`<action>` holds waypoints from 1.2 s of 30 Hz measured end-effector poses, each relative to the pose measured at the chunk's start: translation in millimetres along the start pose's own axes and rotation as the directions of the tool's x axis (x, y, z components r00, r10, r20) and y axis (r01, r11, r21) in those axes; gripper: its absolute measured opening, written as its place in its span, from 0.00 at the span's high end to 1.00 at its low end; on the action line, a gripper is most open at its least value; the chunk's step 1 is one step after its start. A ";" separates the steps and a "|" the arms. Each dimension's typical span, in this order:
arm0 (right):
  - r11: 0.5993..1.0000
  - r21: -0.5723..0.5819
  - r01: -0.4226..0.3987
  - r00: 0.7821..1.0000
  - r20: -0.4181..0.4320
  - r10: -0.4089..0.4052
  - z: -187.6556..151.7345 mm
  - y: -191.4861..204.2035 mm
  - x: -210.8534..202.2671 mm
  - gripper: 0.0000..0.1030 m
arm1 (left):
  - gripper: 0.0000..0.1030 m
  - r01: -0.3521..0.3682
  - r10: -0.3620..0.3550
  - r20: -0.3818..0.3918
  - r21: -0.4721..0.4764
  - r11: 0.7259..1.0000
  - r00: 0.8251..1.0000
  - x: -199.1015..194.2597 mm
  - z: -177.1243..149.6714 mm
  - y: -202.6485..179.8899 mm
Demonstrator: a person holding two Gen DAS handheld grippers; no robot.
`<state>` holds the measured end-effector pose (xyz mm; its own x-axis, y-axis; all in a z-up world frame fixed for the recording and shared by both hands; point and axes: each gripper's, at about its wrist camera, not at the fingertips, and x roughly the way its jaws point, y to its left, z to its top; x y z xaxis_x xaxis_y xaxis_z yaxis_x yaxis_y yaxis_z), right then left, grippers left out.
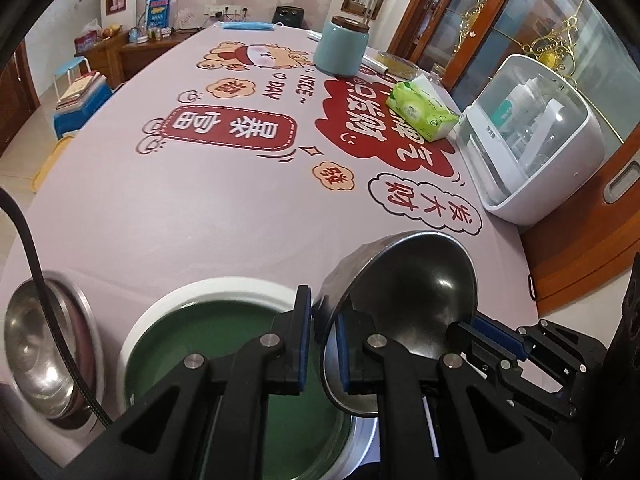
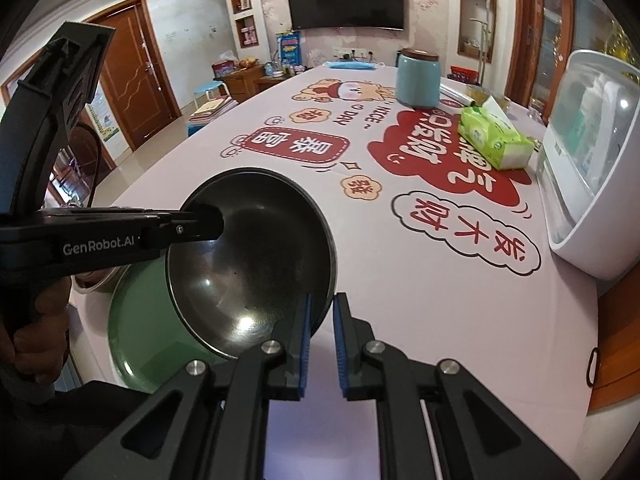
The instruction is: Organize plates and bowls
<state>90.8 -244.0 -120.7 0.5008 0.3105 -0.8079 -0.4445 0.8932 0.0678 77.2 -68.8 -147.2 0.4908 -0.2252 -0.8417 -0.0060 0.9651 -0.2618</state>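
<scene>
Two grippers share one load: a dark steel bowl [image 1: 416, 292], tipped steeply on edge and lifted clear of the printed tablecloth [image 1: 200, 208]. The left gripper [image 1: 323, 344] has its blue pads pressed together on the bowl's rim at about seven o'clock of the bowl. The right gripper [image 2: 321, 330] pinches the rim near five o'clock in its own view, jaws all but closed with the thin metal lip between them.

Below the bowl sits a green plate with a white rim [image 1: 208, 292]. At nine o'clock from that plate rests a shiny steel bowl [image 1: 40, 344], right way up, probably the nesting target, though the fisheye edge blurs it and I cannot tell whether something lies under it.

To do this step well, both hands should travel together so the rim does not twist out of either pinch. Thin polished steel is slippery, so the grip ought to stay firm until the bowl is level. Bring it round mouth-up first, then carry it toward nine o'clock, centre it over the shiny bowl and lower it gently. Release one side only once the weight has settled. The black cable [image 1: 36, 264] crossing the shiny bowl may snag.
</scene>
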 end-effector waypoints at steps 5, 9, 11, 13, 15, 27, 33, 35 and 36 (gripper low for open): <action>0.999 -0.048 -0.006 1.000 0.024 0.007 -3.2 18.4 -12.0 0.90 | 0.91 -0.011 0.011 0.001 -0.013 1.000 1.000 -17.4 -11.8 8.0; 0.996 -0.083 -0.015 0.999 0.049 0.019 -4.0 32.6 -21.0 0.90 | 0.91 -0.025 0.026 0.007 -0.020 0.999 1.000 -29.7 -19.7 15.6; 0.995 -0.099 -0.025 0.998 0.060 0.032 -3.7 41.1 -24.6 0.90 | 0.91 -0.033 0.033 0.002 -0.028 0.999 0.999 -35.0 -23.1 20.7; 0.993 -0.116 -0.031 0.997 0.068 0.039 -3.6 49.6 -27.6 0.90 | 0.91 -0.047 0.046 -0.008 -0.041 0.998 0.999 -40.6 -26.3 26.8; 0.991 -0.127 -0.036 0.996 0.078 0.046 -3.1 57.8 -30.8 0.90 | 0.91 -0.052 0.051 -0.018 -0.050 0.997 0.999 -46.4 -28.9 33.0; 0.990 -0.115 -0.076 0.988 0.128 0.091 1.1 110.3 -30.2 0.90 | 0.91 -0.091 0.087 -0.090 -0.044 0.995 0.992 -75.4 -36.8 81.6; 0.993 -0.080 -0.091 0.986 0.134 0.101 6.0 136.8 -23.0 0.90 | 0.91 -0.107 0.104 -0.124 -0.023 0.994 0.987 -83.6 -34.3 106.9; 0.993 -0.067 -0.096 0.985 0.138 0.105 8.2 143.6 -20.7 0.90 | 0.91 -0.112 0.109 -0.133 -0.014 0.994 0.985 -86.0 -33.5 115.1; 0.993 -0.056 -0.101 0.984 0.140 0.108 10.0 149.1 -18.5 0.90 | 0.91 -0.114 0.112 -0.138 -0.008 0.993 0.984 -87.5 -33.1 120.2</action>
<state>22.7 -113.3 -89.8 0.5493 0.4473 -0.7058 -0.5333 0.8380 0.1160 4.7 62.5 -120.7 0.3618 -0.1325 -0.9228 -0.0685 0.9834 -0.1681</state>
